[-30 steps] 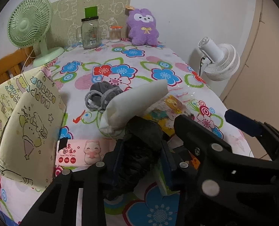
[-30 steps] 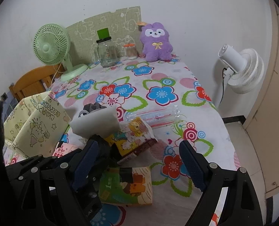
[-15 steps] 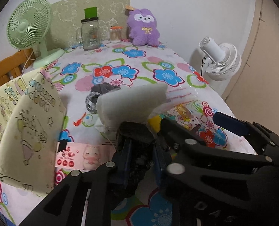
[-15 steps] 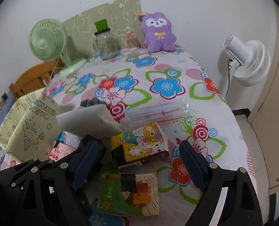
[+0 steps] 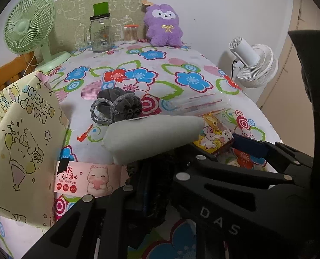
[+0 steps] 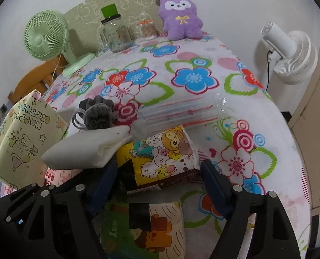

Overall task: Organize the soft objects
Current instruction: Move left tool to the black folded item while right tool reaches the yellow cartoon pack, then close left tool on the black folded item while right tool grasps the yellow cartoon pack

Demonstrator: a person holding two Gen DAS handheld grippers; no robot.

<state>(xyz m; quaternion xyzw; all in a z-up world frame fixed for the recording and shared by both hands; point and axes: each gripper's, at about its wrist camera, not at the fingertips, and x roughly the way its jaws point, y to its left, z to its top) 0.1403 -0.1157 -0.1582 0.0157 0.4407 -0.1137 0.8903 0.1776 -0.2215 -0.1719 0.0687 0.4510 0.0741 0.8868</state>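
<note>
My left gripper (image 5: 160, 185) sits low at the front of the flowered table (image 5: 194, 60). Its jaws are closing and pinch a black fuzzy bundle (image 5: 160, 196). A white soft pouch (image 5: 153, 133) rests across the top of that bundle, also in the right wrist view as the white pouch (image 6: 84, 149). My right gripper (image 6: 157, 179) straddles a yellow cartoon tissue pack (image 6: 164, 151). Its jaws are closing, with the blue pads (image 6: 213, 183) close beside the pack's ends. A grey drawstring pouch (image 5: 119, 105) lies further back.
A cream gift bag (image 5: 21, 146) stands at the left, with a pink wipes pack (image 5: 88, 180) beside it. A green pack (image 6: 147, 226) lies under my right gripper, and a clear packet (image 6: 181, 114) behind the tissue pack. Purple plush (image 5: 163, 24), jar and green fan stand at the back.
The left jaws have closed in on the black bundle. The right gripper has dropped down over the cartoon tissue pack and its jaws have narrowed.
</note>
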